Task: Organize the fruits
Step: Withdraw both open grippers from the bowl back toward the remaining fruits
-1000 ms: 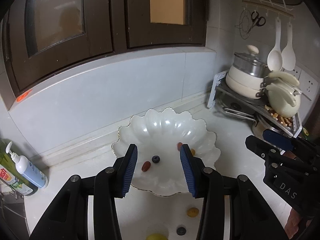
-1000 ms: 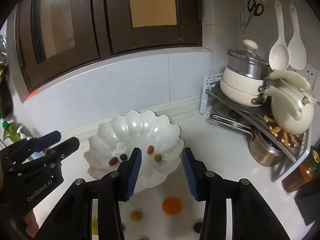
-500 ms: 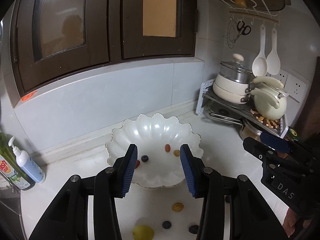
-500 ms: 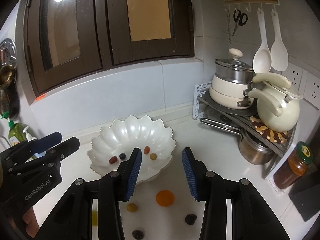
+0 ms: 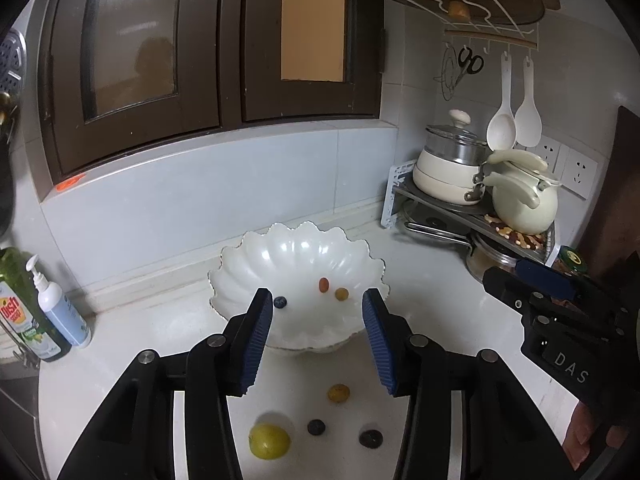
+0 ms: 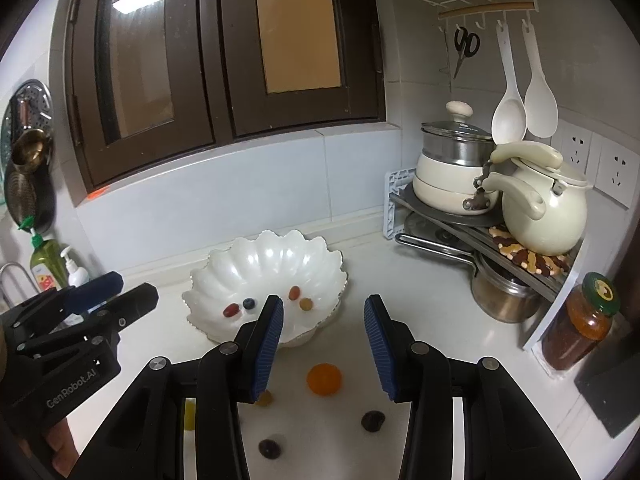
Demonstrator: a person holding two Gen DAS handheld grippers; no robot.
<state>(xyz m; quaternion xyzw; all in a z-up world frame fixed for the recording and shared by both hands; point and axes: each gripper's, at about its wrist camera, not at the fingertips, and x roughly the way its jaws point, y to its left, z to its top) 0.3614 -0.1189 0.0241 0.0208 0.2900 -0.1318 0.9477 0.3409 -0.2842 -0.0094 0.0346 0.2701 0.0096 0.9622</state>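
A white scalloped bowl (image 5: 296, 252) (image 6: 264, 256) stands on the white counter. It holds a blueberry (image 5: 280, 302), a red grape (image 6: 231, 310) and two small orange-yellow fruits (image 5: 323, 285) (image 5: 341, 293). On the counter in front of it lie loose pieces: a yellow fruit (image 5: 269, 440), an orange one (image 6: 324, 379), a small yellow one (image 5: 338, 393) and dark berries (image 5: 316, 427) (image 6: 373, 421). My left gripper (image 5: 317, 312) hovers short of the bowl, its jaws opening with nothing between them. My right gripper (image 6: 323, 312) hangs beside it, open and empty.
Soap bottles (image 5: 28, 312) stand at the far left by a sink edge. A corner rack at the right carries a lidded pot (image 5: 448, 168) and a cream kettle (image 6: 544, 216), with a steel pot (image 6: 504, 292) under it and a jar (image 6: 580, 324) beside it.
Both grippers have drawn back from the bowl, which now looks smaller and farther off. More loose fruit on the counter has come into view below the fingers.
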